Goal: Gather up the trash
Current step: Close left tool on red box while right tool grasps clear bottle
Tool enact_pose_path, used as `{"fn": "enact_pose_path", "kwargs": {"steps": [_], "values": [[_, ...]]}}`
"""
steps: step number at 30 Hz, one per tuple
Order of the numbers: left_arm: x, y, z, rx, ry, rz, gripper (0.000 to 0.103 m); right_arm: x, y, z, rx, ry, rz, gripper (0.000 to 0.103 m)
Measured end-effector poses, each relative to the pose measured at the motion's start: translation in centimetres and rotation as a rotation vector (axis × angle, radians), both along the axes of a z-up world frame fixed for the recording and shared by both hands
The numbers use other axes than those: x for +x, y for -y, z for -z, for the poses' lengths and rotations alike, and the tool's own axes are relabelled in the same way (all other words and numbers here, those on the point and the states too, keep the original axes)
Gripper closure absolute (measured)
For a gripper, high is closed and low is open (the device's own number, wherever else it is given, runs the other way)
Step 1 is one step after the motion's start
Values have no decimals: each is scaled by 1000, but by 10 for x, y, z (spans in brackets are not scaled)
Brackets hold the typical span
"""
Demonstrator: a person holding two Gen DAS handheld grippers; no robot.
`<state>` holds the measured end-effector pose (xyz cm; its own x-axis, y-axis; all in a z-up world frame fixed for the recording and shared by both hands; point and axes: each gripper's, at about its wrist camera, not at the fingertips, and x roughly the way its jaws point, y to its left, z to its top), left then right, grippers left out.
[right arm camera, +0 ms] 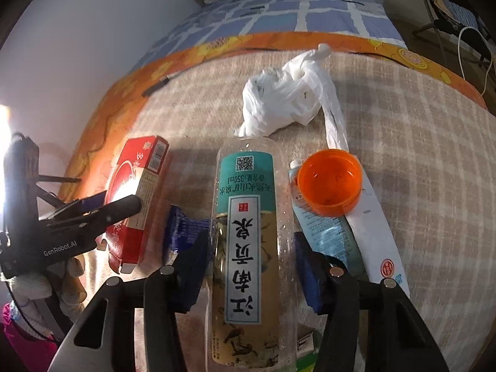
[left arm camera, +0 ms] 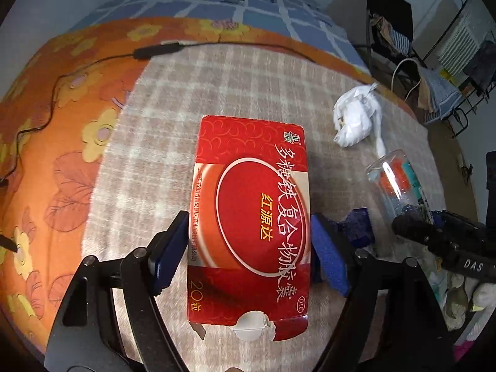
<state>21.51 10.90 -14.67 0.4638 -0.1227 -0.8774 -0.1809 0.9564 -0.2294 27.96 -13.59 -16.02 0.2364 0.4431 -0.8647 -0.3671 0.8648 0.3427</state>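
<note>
1. Both views are fisheye: the bed edge bows into an arc, and the corners fall off into black vignette.
2. Light is uneven. In the right wrist view a blown-out white glare burns at the far left edge and washes out the face of the red cardboard medicine box [right arm camera: 136, 198].
3. The clear plastic water bottle with a teal label [right arm camera: 251, 248] carries small specular glints.
4. In the left wrist view a soft shadow covers the checked beige blanket [left arm camera: 173, 99] near the lens, and its weave looks slightly smeared; the box print stays sharp.
</note>
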Motion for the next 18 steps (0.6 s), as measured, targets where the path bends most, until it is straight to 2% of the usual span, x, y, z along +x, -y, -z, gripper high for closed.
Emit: {"fn": "enact_pose_path", "kwargs": {"steps": [6, 11, 18], "values": [[-31, 5, -33, 8, 66, 25, 24, -28, 20, -33, 48, 62, -1, 48], [-66, 11, -56, -29, 108, 49, 24, -59, 41, -59, 63, 129, -3, 49], [-121, 31, -81, -31, 134, 112, 24, -104, 66, -81, 115, 160, -1, 49]]}}
